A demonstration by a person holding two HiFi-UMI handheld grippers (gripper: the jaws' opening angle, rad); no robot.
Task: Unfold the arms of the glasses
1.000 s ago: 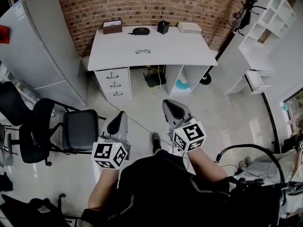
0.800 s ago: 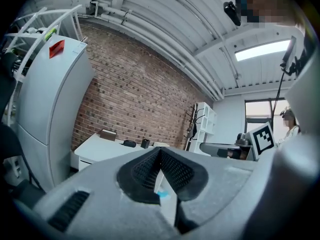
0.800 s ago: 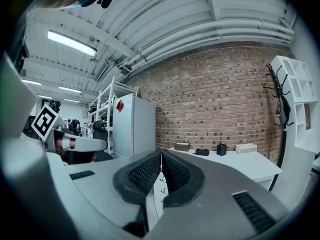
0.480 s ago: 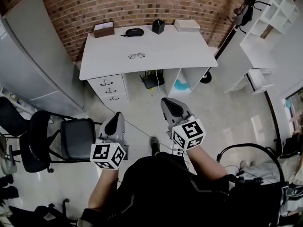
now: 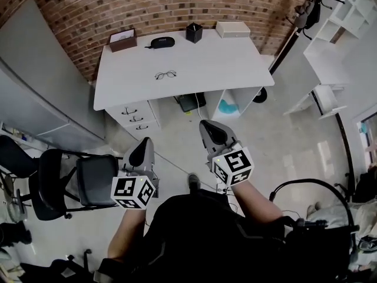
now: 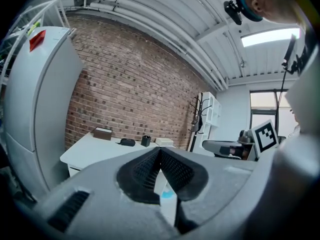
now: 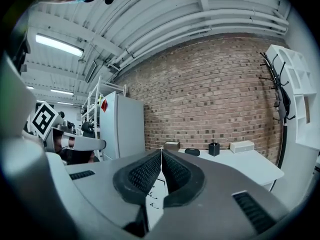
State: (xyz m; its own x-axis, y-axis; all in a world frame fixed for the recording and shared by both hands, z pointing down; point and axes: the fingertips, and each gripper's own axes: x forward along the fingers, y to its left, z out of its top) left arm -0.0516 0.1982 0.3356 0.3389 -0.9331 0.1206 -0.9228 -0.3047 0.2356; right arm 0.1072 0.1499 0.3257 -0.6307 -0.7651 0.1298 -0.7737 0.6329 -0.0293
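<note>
The glasses (image 5: 166, 74) lie on the white desk (image 5: 235, 63), a thin dark frame left of its middle; at this distance I cannot tell how their arms stand. My left gripper (image 5: 143, 145) and right gripper (image 5: 211, 128) are held side by side over the floor, well short of the desk, pointing at it. Both are shut with nothing between the pads. In the left gripper view the left gripper (image 6: 160, 149) has its jaws closed tip to tip. The right gripper (image 7: 161, 150) looks the same in the right gripper view, and its jaws hide the glasses.
Along the desk's back edge stand a brown box (image 5: 122, 39), a black case (image 5: 162, 42), a black cup (image 5: 194, 32) and a white box (image 5: 232, 29). Drawers (image 5: 134, 117) sit under the desk's left. A black chair (image 5: 88, 178) stands left, white shelving (image 5: 330, 58) right.
The person has walked toward the desk with both shut grippers carried forward. The desk and glasses now lie lower and closer in the head view, and the chair has slid down-left.
</note>
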